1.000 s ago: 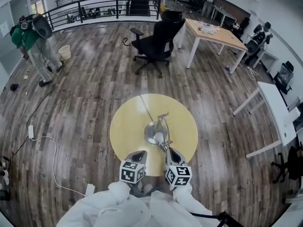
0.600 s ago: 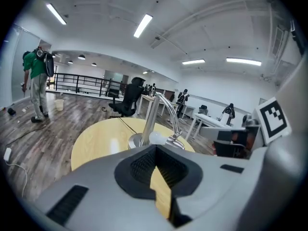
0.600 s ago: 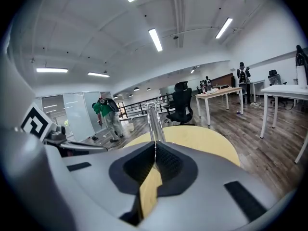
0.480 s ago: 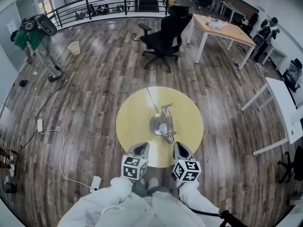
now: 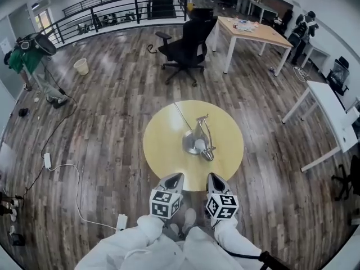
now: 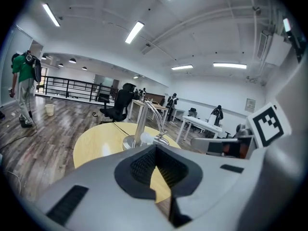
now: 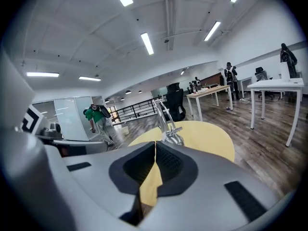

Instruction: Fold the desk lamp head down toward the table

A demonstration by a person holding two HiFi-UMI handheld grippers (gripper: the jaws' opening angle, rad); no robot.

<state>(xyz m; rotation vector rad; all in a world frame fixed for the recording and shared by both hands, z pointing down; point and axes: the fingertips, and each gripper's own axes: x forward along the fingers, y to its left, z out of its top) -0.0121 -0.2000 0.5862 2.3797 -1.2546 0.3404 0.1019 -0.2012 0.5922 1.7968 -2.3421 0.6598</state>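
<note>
A silver desk lamp [image 5: 198, 140] stands on the round yellow table [image 5: 163, 151]. Its arm is folded over, and the head [image 5: 208, 153] lies low by the round base [image 5: 190, 143], toward me. Both grippers hang just off the table's near edge, clear of the lamp. The left gripper [image 5: 173, 177] and the right gripper [image 5: 214, 177] are both shut with nothing in them. In the left gripper view the lamp [image 6: 143, 124] rises beyond the closed tips [image 6: 155, 147]. In the right gripper view the lamp's head [image 7: 174, 137] sits just past the closed tips [image 7: 155, 143].
A thin cable [image 5: 181, 114] runs from the lamp across the table's far side. A black office chair [image 5: 188, 38] and a wooden desk [image 5: 253, 31] stand beyond. A white desk [image 5: 329, 120] is at the right. A person in green [image 5: 31, 58] stands far left. A power strip [image 5: 121, 223] lies on the floor.
Both grippers have drawn back from the lamp toward me and now sit off the table's near edge. The right gripper was at the lamp head a second ago. The lamp stays folded.
</note>
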